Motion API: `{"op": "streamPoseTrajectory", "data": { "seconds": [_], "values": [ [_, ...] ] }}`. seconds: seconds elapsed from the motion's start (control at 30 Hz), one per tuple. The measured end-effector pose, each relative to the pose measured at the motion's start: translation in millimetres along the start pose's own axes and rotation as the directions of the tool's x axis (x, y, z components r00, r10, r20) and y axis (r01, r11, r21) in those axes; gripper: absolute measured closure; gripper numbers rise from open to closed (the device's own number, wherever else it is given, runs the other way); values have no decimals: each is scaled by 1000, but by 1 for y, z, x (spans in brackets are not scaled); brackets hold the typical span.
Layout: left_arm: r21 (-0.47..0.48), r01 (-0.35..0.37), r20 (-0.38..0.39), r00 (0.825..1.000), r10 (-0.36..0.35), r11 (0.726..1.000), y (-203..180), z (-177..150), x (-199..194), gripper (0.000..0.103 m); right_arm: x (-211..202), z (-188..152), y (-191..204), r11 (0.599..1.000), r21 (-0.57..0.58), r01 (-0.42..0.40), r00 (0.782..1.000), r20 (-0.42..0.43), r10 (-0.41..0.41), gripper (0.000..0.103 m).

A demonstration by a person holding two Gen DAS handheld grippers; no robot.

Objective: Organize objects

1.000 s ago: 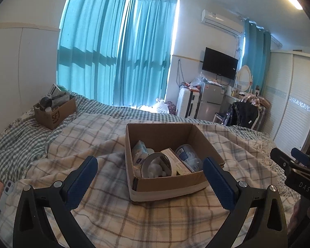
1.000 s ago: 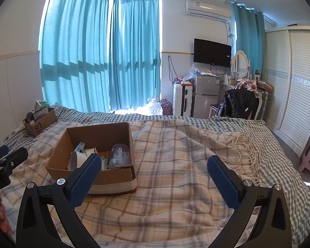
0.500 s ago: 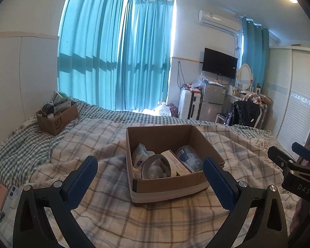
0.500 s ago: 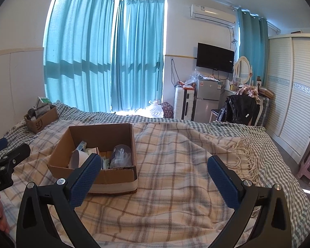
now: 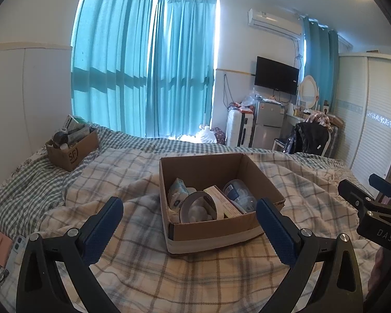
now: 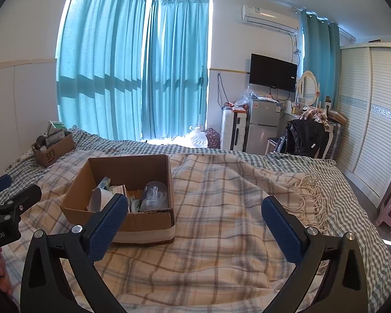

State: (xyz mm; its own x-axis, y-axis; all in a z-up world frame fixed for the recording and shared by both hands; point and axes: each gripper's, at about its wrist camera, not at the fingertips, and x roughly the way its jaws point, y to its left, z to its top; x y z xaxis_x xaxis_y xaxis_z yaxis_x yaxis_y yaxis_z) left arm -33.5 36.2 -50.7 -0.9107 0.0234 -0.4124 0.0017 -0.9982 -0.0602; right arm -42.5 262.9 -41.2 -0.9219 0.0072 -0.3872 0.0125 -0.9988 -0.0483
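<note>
**Both tongs released, box not yet approached**

Left gripper [image 5: 189,221]: fingers spread wide, nothing between them. Right gripper [image 6: 193,216]: likewise spread and empty. Both held low over the plaid blanket [image 6: 221,208], aimed toward 12 o'clock, probably to survey before reaching.

Open cardboard box [image 5: 211,198] at 12 o'clock in the left view, at 10 o'clock in the right view; resting flat on the blanket. Inside: tape roll [image 5: 199,206] leaning at the near wall, clear plastic jar [image 5: 238,195] lying at the box's 3 o'clock side, small cartons between. Packed loosely, likely awaiting sorting.

Second, smaller box [image 5: 71,150] at 10 o'clock, well apart, already stuffed.

Phone [image 5: 17,246] at 8 o'clock on the bed edge.
</note>
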Motion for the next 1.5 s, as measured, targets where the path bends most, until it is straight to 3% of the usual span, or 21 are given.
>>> {"op": "streamPoseTrajectory", "data": {
  "seconds": [0.6,0.9,1.0,1.33,1.5],
  "values": [
    [1,4,-12,1000,-4,1000,-3,-2,2,0,0,-2,2,1000,-8,-7,1000,-6,7,0],
    [-42,-1,0,1000,1,999,2,-4,1,0,2,-3,3,1000,-10,-10,1000,-11,10,0],
    [-33,-33,8,999,33,999,2,-3,1,0,3,-3,3,1000,-11,-13,1000,-11,13,0],
    [21,-9,3,1000,9,1000,-8,-4,2,0,4,-3,5,1000,-19,-16,1000,-12,16,0],
    [-19,-10,3,1000,10,1000,-8,-1,1,0,3,-3,2,1000,-4,-22,1000,-8,22,0]
  ]
}}
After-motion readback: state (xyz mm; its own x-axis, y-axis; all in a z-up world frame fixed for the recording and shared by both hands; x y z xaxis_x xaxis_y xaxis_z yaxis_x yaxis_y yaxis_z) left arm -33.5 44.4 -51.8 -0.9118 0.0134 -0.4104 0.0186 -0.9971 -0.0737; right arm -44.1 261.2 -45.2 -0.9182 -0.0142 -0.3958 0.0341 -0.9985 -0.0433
